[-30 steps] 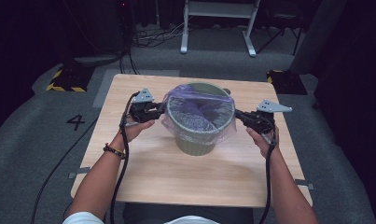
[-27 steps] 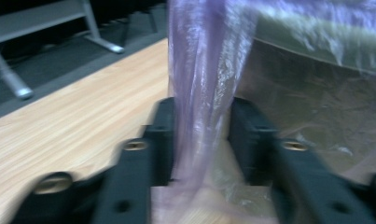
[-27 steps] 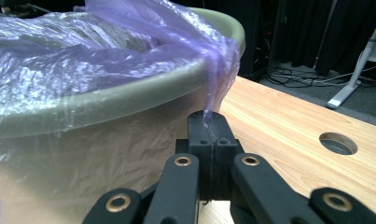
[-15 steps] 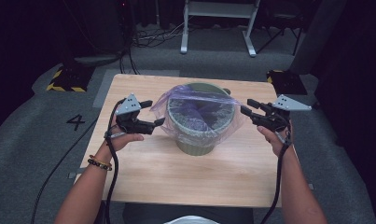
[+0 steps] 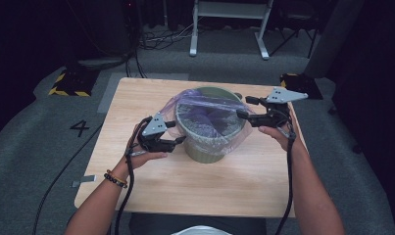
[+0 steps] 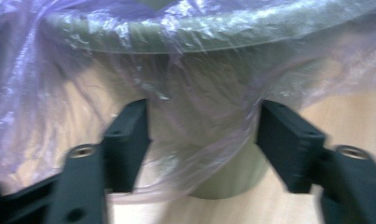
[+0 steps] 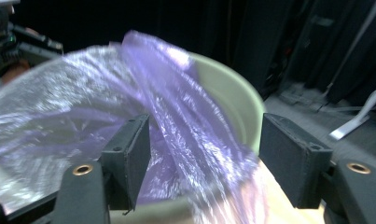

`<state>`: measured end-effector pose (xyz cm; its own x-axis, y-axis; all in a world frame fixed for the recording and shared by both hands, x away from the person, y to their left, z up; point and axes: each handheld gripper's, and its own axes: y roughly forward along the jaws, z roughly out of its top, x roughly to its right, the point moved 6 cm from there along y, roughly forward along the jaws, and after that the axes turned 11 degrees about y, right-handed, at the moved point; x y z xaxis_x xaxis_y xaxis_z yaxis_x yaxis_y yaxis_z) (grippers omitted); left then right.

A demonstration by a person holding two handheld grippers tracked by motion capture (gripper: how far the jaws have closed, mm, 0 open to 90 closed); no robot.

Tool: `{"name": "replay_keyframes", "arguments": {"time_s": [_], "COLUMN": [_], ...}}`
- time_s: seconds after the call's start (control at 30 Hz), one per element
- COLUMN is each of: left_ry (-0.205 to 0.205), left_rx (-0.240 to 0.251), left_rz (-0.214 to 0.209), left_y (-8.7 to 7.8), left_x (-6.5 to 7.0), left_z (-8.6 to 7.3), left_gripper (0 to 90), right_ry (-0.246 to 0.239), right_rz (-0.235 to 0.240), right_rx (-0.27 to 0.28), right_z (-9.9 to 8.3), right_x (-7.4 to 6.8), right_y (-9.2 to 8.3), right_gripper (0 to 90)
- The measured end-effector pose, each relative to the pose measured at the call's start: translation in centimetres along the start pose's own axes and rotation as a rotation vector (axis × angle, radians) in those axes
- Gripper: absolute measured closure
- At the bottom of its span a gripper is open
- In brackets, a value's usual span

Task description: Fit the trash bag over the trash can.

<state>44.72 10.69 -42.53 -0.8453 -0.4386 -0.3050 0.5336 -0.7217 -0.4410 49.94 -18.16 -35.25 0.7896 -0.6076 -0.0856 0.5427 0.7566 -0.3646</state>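
A green bin [image 5: 212, 139] lined with a purple bag [image 5: 205, 115] stands mid-worktop [image 5: 136, 98]. The left claw [image 5: 178, 142], jaws just narrowing, and the right claw [image 5: 244, 108], jaws just widening, gape open at its rim, bag loose between them.

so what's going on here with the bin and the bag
A person is fitting a purple plastic bag into a green bin on a wooden table, using a handheld gripper in each hand. The left gripper is low at the bin's side with loose bag hanging between its open jaws. The right gripper is up at the rim, open, gripping nothing. The bag drapes over the rim unevenly.
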Motion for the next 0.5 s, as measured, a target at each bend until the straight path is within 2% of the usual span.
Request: {"name": "replay_keyframes", "arguments": {"time_s": [0.03, 0.07, 0.17, 0.2, 0.23, 0.3, 0.33, 0.37, 0.4, 0.43, 0.47, 0.5], "left_ry": [0.008, 0.039, 0.050, 0.049, 0.049, 0.046, 0.071, 0.071, 0.081, 0.089, 0.094, 0.098], "left_rx": [-0.005, -0.023, -0.030, -0.032, -0.032, -0.035, -0.057, -0.057, -0.071, -0.083, -0.090, -0.097], "left_rz": [-0.004, -0.004, -0.006, -0.015, -0.015, -0.028, -0.046, -0.046, -0.052, -0.061, -0.067, -0.071], "left_y": [0.2, 0.4, 0.6, 0.7, 0.7, 0.8, 1.1, 1.1, 1.3, 1.5, 1.6, 1.7], "left_x": [0.0, 0.0, 0.0, 0.0, 0.0, 0.0, 0.3, 0.3, 0.5, 0.7, 0.9, 1.0], "left_z": [0.0, -0.2, -0.4, -0.4, -0.4, -0.6, -0.9, -0.9, -1.1, -1.2, -1.4, -1.5], "left_gripper": [55.5, 63.3, 89.1, 89.9, 90.0, 90.0, 90.0, 90.0, 90.0, 90.0, 90.0, 90.0], "right_ry": [-0.014, -0.016, -0.045, -0.044, -0.044, -0.043, -0.030, -0.030, 0.005, 0.005, 0.041, 0.041], "right_rz": [-0.016, -0.015, -0.043, -0.054, -0.054, -0.069, -0.094, -0.094, -0.108, -0.108, -0.133, -0.133], "right_rx": [-0.024, -0.034, -0.053, -0.061, -0.061, -0.061, -0.045, -0.045, -0.012, -0.012, 0.012, 0.012], "right_z": [-0.1, -0.1, 0.0, 0.0, 0.0, 0.1, 0.2, 0.2, 0.5, 0.5, 0.7, 0.7], "right_x": [0.3, 0.4, 0.7, 0.8, 0.8, 1.2, 1.6, 1.6, 2.3, 2.3, 3.0, 3.0], "right_y": [0.8, 1.1, 1.7, 1.8, 1.8, 1.9, 1.9, 1.9, 1.8, 1.8, 1.7, 1.7], "right_gripper": [47.1, 51.5, 71.3, 77.7, 77.7, 86.1, 89.0, 89.0, 89.8, 89.8, 90.0, 90.0]}}
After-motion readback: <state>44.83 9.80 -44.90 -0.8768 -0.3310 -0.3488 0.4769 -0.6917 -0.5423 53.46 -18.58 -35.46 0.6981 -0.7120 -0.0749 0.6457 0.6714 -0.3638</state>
